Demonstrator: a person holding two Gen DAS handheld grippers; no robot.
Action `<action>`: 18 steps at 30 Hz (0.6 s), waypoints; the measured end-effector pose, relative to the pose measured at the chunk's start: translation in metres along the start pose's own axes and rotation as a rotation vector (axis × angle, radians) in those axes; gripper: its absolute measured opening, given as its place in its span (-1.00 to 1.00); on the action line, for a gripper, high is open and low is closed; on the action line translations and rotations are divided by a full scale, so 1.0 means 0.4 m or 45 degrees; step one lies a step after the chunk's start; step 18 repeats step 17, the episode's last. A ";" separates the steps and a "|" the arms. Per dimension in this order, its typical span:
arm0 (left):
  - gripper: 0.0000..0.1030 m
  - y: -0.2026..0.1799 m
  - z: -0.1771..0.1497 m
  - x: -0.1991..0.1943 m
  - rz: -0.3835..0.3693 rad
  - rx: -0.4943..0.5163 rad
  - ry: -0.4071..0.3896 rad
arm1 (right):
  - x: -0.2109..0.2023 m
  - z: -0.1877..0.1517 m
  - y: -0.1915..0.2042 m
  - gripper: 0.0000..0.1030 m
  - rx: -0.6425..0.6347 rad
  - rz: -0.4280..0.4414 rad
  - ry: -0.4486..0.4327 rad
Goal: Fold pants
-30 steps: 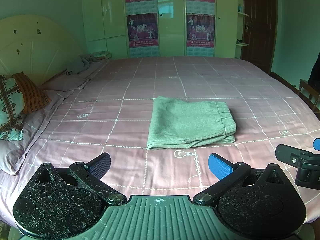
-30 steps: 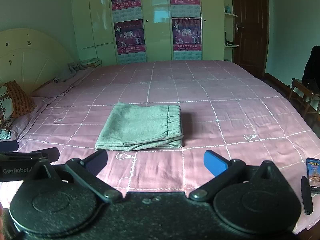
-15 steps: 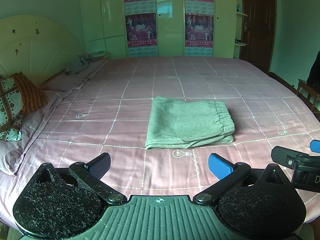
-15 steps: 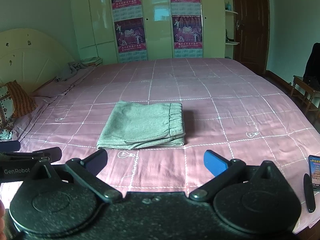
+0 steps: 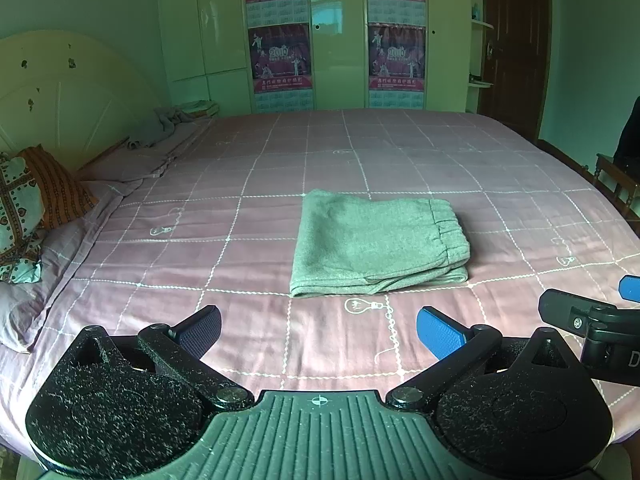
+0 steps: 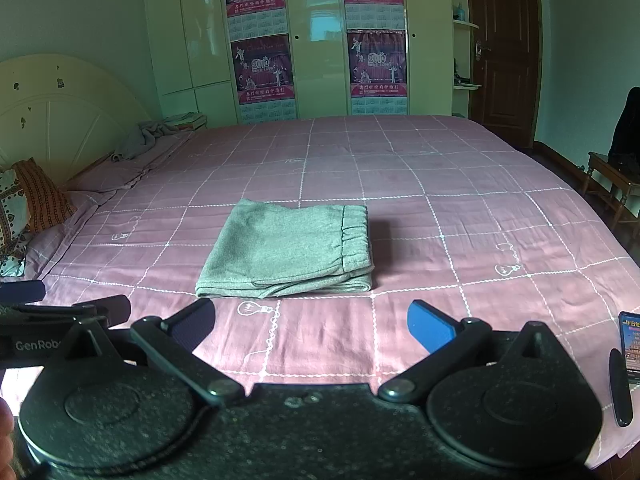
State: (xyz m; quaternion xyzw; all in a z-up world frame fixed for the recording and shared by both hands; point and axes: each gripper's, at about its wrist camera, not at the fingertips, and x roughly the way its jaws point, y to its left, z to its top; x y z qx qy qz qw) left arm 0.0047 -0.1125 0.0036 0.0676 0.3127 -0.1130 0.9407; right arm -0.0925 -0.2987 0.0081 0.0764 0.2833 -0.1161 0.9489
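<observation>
The grey pants (image 5: 376, 240) lie folded into a compact, roughly square stack near the middle of the bed (image 5: 460, 152), on a pink bedspread crossed by a white stitched grid with small light-bulb motifs. The cloth looks like a soft, slightly fuzzy knit, sweatpant-like, with a gathered elastic waistband (image 6: 354, 236) running along the stack's right-hand edge and several layer edges showing along the near side. By that look the stack should be light and limp: it will sag if lifted from one point, the layers may slide apart, and nothing about it is fragile or slippery. If it needs moving or another fold, the thick waistband edge and the near corners, pinched through all layers at once, seem the surest holds. The left hand-held gripper (image 5: 318, 326) and the right hand-held gripper (image 6: 310, 322) both hover over the near part of the bedspread, well apart from the pants, each with its two fingers spread wide and holding nothing. The folding appears essentially finished. At the far right edge of the right wrist view a phone (image 6: 631, 344) with a lit screen rests on the bedspread.
</observation>
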 end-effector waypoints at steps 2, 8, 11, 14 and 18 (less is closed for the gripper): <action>1.00 0.000 0.001 0.003 -0.002 0.003 0.003 | 0.002 0.000 0.001 0.99 0.001 0.003 -0.001; 1.00 -0.002 0.003 0.014 -0.017 0.012 0.009 | 0.005 -0.001 0.004 0.99 0.000 0.003 0.000; 0.99 -0.005 0.003 0.016 -0.051 0.036 -0.015 | 0.014 0.000 0.004 0.99 -0.001 0.001 0.007; 0.99 -0.019 0.005 0.012 -0.018 0.068 -0.067 | 0.021 0.001 0.001 0.99 0.003 0.002 0.010; 1.00 -0.022 0.017 0.020 -0.040 0.060 -0.072 | 0.028 0.004 -0.005 0.99 0.007 0.005 0.013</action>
